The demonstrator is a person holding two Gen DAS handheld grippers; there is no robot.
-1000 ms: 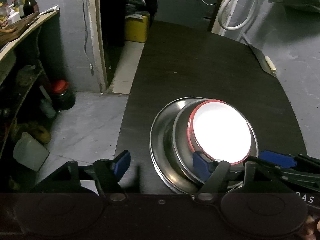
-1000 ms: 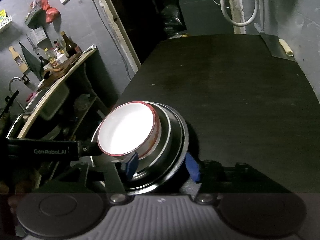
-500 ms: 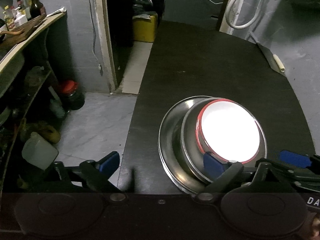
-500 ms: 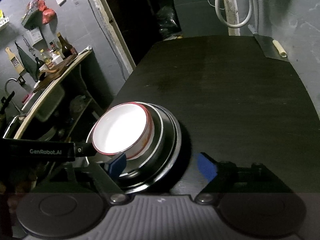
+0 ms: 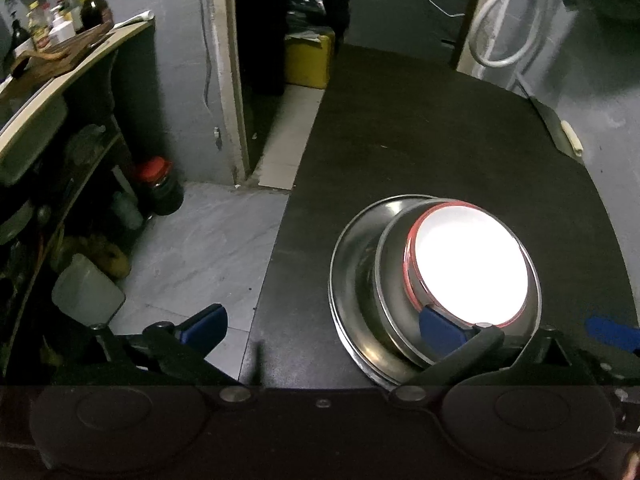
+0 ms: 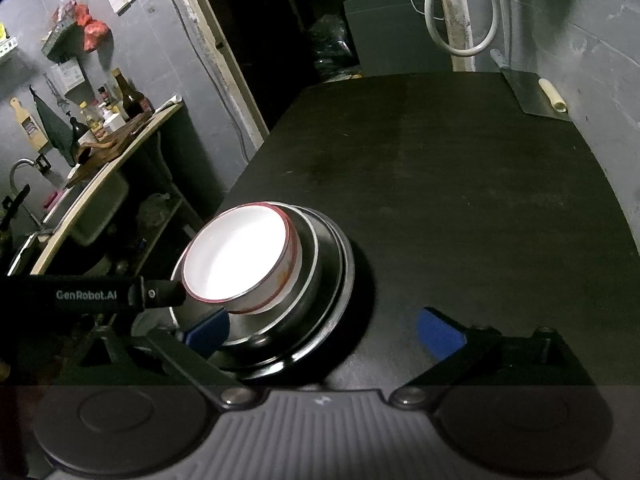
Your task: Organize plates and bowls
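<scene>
Both your left gripper (image 5: 320, 326) and right gripper (image 6: 324, 330) are spread wide and empty, the white bowl (image 6: 240, 254), nested in the steel dishes (image 6: 320, 280) on the table (image 6: 460, 200), beside each one's inner finger.

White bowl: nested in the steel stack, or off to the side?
Nested. The white bowl sits upright inside the steel bowl, which rests on the steel plate. Both grippers are open beside the stack.
</scene>
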